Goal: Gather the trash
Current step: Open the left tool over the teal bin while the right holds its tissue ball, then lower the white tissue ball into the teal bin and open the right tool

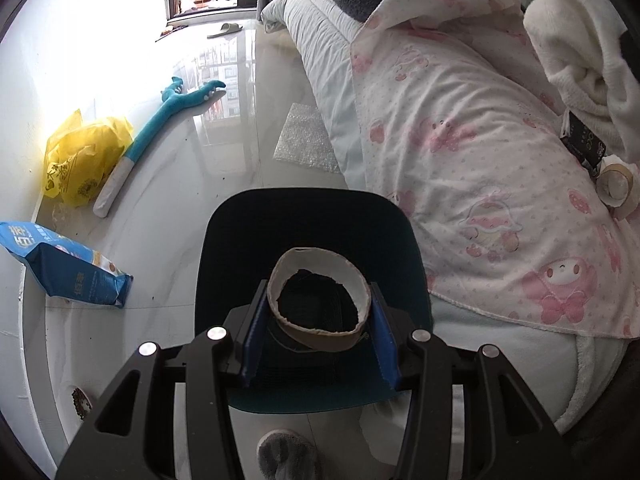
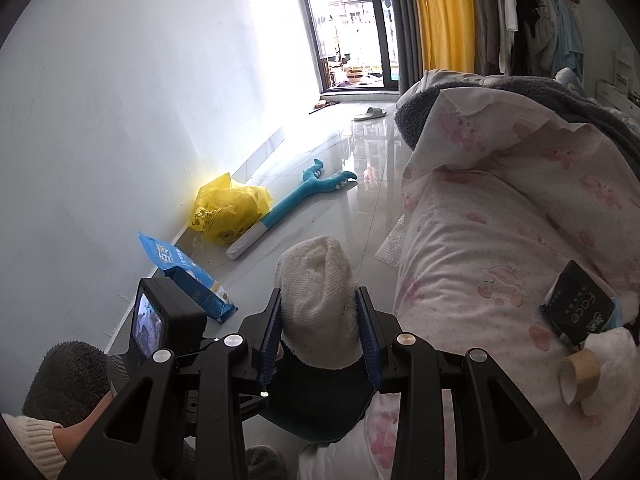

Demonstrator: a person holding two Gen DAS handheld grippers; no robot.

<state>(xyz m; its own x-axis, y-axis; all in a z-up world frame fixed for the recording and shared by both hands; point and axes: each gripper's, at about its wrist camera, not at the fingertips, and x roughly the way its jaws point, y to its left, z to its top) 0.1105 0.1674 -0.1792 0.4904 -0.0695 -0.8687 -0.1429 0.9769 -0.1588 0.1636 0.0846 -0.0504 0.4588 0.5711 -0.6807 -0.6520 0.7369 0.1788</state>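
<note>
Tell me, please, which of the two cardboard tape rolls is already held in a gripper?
The roll between the left gripper's blue fingers, above the dark bin. The other roll lies loose on the pink bedding.

The glossy pale floor (image 1: pixel 224 152) carries a yellow plastic bag (image 1: pixel 84 156), a teal plush toy (image 1: pixel 160 120), a blue pouch (image 1: pixel 64 264), bubble wrap (image 1: pixel 306 140) and a slipper (image 1: pixel 225 30) — the bed (image 1: pixel 480 160) holds a tape roll (image 1: pixel 616 184) and a black packet (image 2: pixel 576 308).

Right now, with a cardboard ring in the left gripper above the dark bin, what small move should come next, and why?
Probably open the left gripper: the ring sits over the bin, so it should drop in.
</note>
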